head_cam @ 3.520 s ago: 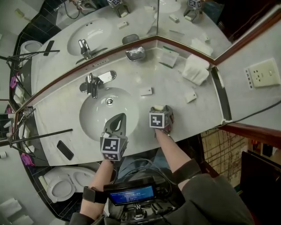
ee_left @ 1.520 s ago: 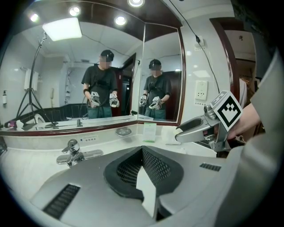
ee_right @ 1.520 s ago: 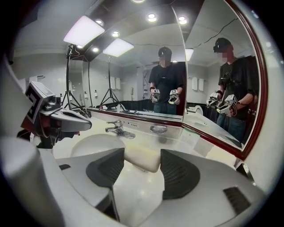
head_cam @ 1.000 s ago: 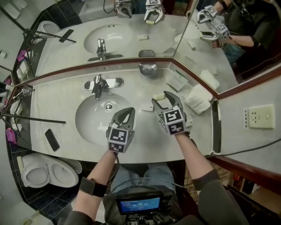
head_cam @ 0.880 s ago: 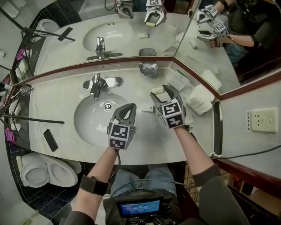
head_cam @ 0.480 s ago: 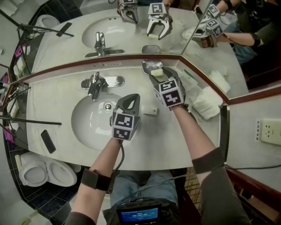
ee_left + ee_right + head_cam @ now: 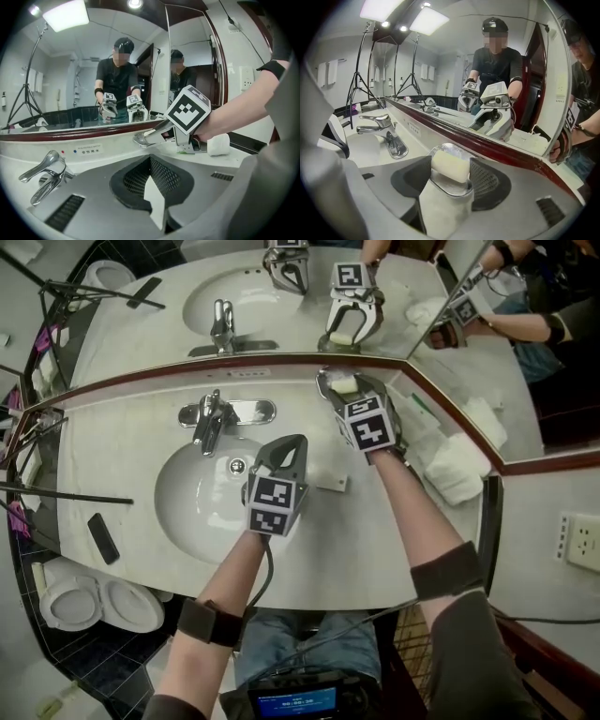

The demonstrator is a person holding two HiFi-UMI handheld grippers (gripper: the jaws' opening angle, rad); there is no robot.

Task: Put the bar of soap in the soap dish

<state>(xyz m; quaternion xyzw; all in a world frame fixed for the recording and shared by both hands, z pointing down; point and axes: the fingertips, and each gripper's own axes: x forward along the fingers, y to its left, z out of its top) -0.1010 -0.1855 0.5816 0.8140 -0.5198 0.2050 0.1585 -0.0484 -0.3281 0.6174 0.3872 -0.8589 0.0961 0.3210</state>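
The right gripper pinches the soap across its 2 long sides. In the right gripper view both pads press on the soap, and the right gripper holds it directly above the dish. Whether the soap touches the dish floor cannot be determined.

The dish is a shallow metal tray. It stands on the counter behind and to the right of the basin, close against the mirror frame.

The left gripper has its jaws pressed together and carries nothing. It hangs at the right rim of the basin, tips pointing toward the mirror. The left gripper view confirms the closed tips of the left gripper and shows the right gripper beyond them, at the dish.

Other items, located from the basin:
- Tap: behind the basin, centred, lever type.
- Packet: 1 small white piece, just right of the basin, beside the left gripper.
- Towel: folded, white, well to the right of the basin, near the counter corner.
- Phone: dark, flat on the counter, left of the basin near the front edge.
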